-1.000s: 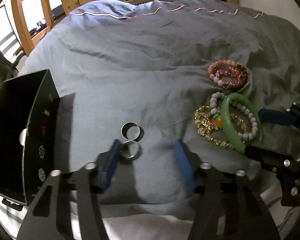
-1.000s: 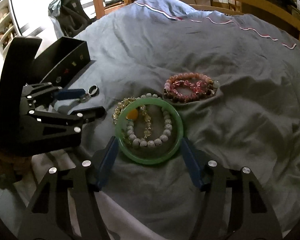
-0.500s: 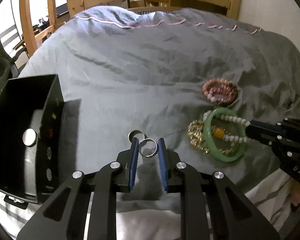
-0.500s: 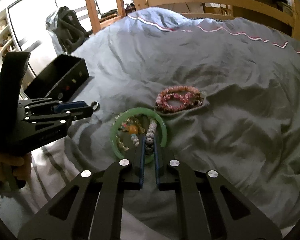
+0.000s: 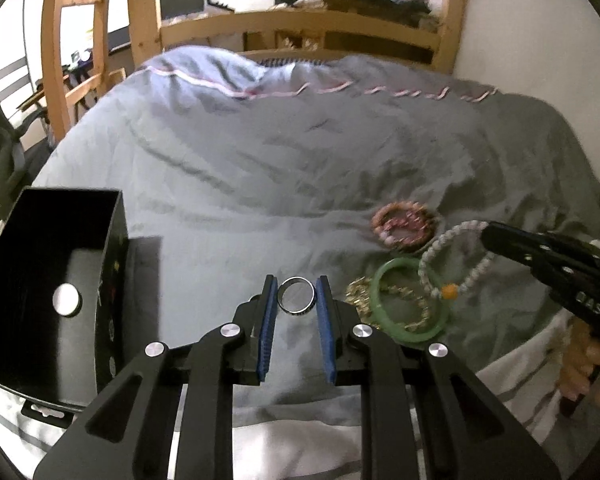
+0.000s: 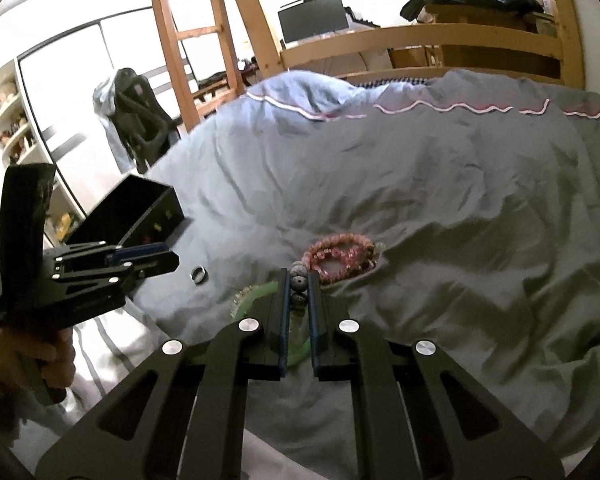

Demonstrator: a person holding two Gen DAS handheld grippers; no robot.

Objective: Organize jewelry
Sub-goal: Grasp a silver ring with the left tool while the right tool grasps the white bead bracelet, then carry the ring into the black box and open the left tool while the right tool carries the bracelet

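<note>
My left gripper (image 5: 297,284) is shut on a silver ring (image 5: 297,295) and holds it above the grey duvet (image 5: 284,168). My right gripper (image 6: 299,276) is shut on a white bead bracelet (image 6: 298,284), which hangs lifted in the left wrist view (image 5: 452,256). A green bangle (image 5: 410,332) and a gold chain bracelet (image 5: 360,300) lie on the duvet below it. A pink bead bracelet (image 6: 342,258) lies further back. A second silver ring (image 6: 198,274) lies on the duvet. An open black box (image 5: 56,280) stands at the left.
A wooden bed rail (image 5: 300,32) runs along the far side, with a ladder (image 6: 188,40) at the left. A dark chair (image 6: 136,120) stands beyond the bed. The other hand-held gripper (image 6: 84,276) is at the left of the right wrist view.
Both grippers closed, the left on a silver ring and the right on the white bead bracelet. Both have since risen, lifting their pieces off the duvet.
</note>
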